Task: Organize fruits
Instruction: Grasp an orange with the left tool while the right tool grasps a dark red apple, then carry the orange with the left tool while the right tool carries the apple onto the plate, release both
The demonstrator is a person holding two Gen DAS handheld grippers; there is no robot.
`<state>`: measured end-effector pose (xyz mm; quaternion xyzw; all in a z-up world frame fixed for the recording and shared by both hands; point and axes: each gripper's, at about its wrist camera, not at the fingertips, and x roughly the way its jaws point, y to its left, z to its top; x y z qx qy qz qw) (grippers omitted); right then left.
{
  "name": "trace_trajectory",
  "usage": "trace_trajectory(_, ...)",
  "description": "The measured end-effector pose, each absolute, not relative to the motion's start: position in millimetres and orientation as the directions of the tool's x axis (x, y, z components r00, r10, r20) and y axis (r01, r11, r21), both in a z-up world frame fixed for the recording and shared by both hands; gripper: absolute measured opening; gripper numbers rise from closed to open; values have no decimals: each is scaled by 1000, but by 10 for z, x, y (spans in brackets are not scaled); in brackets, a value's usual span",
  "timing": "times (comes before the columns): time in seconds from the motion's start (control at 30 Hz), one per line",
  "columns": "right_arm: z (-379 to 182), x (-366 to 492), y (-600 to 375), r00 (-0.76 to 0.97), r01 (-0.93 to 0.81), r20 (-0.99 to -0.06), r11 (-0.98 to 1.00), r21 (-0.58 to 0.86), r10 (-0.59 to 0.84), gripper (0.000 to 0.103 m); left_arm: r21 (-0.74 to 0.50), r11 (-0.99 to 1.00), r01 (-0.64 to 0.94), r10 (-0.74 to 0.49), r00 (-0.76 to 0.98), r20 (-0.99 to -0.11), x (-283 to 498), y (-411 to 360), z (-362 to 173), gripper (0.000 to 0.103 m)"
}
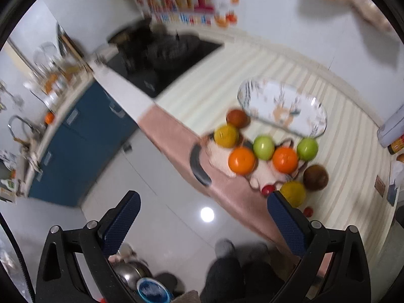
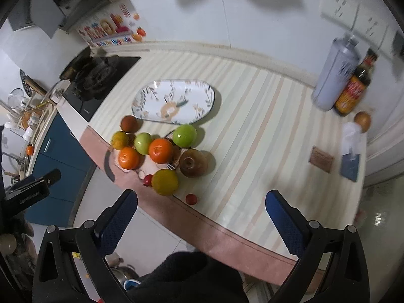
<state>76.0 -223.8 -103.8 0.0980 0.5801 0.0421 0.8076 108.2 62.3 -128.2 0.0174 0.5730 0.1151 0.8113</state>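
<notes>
Several fruits lie clustered near the counter's front edge: two oranges (image 2: pixel 160 150), two green apples (image 2: pixel 184 132), two yellow fruits (image 2: pixel 165 182), two brown fruits (image 2: pixel 193 162) and small red ones (image 2: pixel 191 199). The cluster also shows in the left wrist view, with an orange (image 1: pixel 242 160) in the middle. An empty oval patterned plate (image 2: pixel 176 102) lies just behind them; it also shows in the left wrist view (image 1: pixel 282 106). My left gripper (image 1: pixel 202 217) is open and empty, off the counter's edge over the floor. My right gripper (image 2: pixel 202 214) is open and empty, above the counter's front edge.
A gas stove (image 2: pixel 98 80) sits at the counter's left end. A grey canister (image 2: pixel 333 75), a sauce bottle (image 2: pixel 353 88), a brown round item (image 2: pixel 362 120) and small flat items (image 2: pixel 322 158) stand at the right. Blue cabinets (image 1: pixel 75 139) and tiled floor lie below.
</notes>
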Motion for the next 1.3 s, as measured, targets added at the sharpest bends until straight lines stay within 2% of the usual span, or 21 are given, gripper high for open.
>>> trace_trajectory(0.17, -1651, 1116, -2173, 243, 86, -949, 970, 227, 201, 96, 50, 979, -199, 85, 172, -981, 1436, 775, -1854, 100)
trace_trajectory(0.2, -1771, 1188, -2156, 231, 94, -952, 969, 228, 202, 94, 26, 977, -210, 58, 144, -988, 1529, 790, -1965, 96)
trace_trajectory(0.3, -2097, 1385, -2087, 178, 137, -964, 965, 225, 200, 91, -67, 971, -230, -49, 80, -996, 1822, 846, -2294, 92)
trace_trajectory(0.47, -2542, 1645, -1948, 93, 194, -978, 960, 204, 189, 84, -91, 976, -197, -93, -2, -996, 2198, 798, -2768, 92)
trace_trajectory(0.53, -2711, 1724, -1897, 54, 215, -980, 956, 199, 192, 78, -115, 977, -177, -124, -39, -992, 2304, 773, -2943, 91)
trace_trajectory(0.63, -2898, 1808, -1830, 18, 242, -979, 949, 202, 204, 75, -146, 977, -154, -160, -81, -984, 2422, 721, -3127, 88)
trace_trajectory(0.77, -2988, 1893, -1742, 12, 251, -971, 939, 235, 239, 75, -165, 979, -116, -177, -103, -979, 2523, 655, -3222, 87)
trace_trajectory(0.87, -3030, 1939, -1677, -11, 248, -970, 941, 232, 243, 75, -182, 980, -83, -190, -107, -976, 2551, 582, -3199, 75)
trace_trajectory(1.03, -3091, 1969, -1660, -26, 231, -975, 950, 209, 221, 70, -139, 990, -23, -141, -86, -986, 2577, 475, -3154, 71)
trace_trajectory(1.1, -3093, 1978, -1665, -22, 223, -974, 951, 215, 225, 70, -117, 993, -6, -117, -70, -991, 2565, 459, -3102, 60)
trace_trajectory(1.3, -3066, 1917, -1646, -6, 196, -975, 957, 215, 221, 69, -115, 993, -13, -115, -43, -992, 2441, 505, -3053, 59)
